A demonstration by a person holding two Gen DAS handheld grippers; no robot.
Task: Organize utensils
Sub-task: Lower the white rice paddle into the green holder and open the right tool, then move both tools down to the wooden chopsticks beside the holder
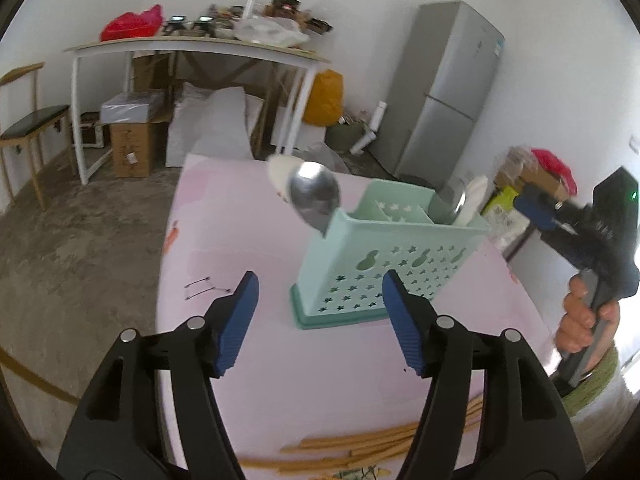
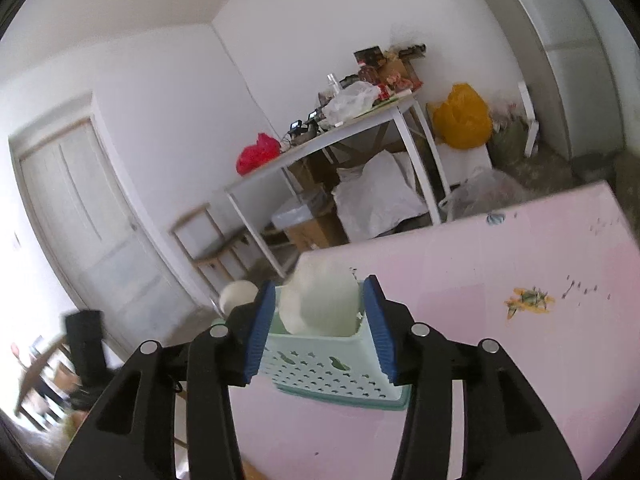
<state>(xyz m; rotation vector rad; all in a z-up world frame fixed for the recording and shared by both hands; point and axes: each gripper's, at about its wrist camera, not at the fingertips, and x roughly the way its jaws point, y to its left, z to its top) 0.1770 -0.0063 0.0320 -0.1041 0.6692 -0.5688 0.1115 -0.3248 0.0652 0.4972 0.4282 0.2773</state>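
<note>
Two grippers over a pink table (image 1: 224, 216), both with jaws apart and nothing pressed between the pads. Left gripper (image 1: 320, 320) low and near, pointing across the table at a mint caddy (image 1: 384, 264) standing upright just beyond its tips, slightly right of centre. Steel spoon (image 1: 314, 196) standing bowl-up in the caddy's left end, long axis near vertical and leaning left; a white spoon (image 1: 278, 172) half hidden behind it. More steel and white spoon bowls at the right end, blurred and overlapping, count unclear. Chopsticks (image 1: 360, 450) loose on the table at the bottom edge, lying roughly crosswise behind the left gripper's tips, partly cut off and covered by its right arm. Likely the next things to sort, with the left gripper apparently nearer, though needing to draw back and tip down.

Right gripper (image 2: 320, 328) seen from its own camera framing the caddy (image 2: 328, 364) end-on, a white spoon (image 2: 320, 300) bowl between the pads but not visibly squeezed; contact hard to judge through motion blur. Handles hidden inside the caddy. Hand (image 1: 586, 320) gripping the right tool at the left view's right edge.
</note>
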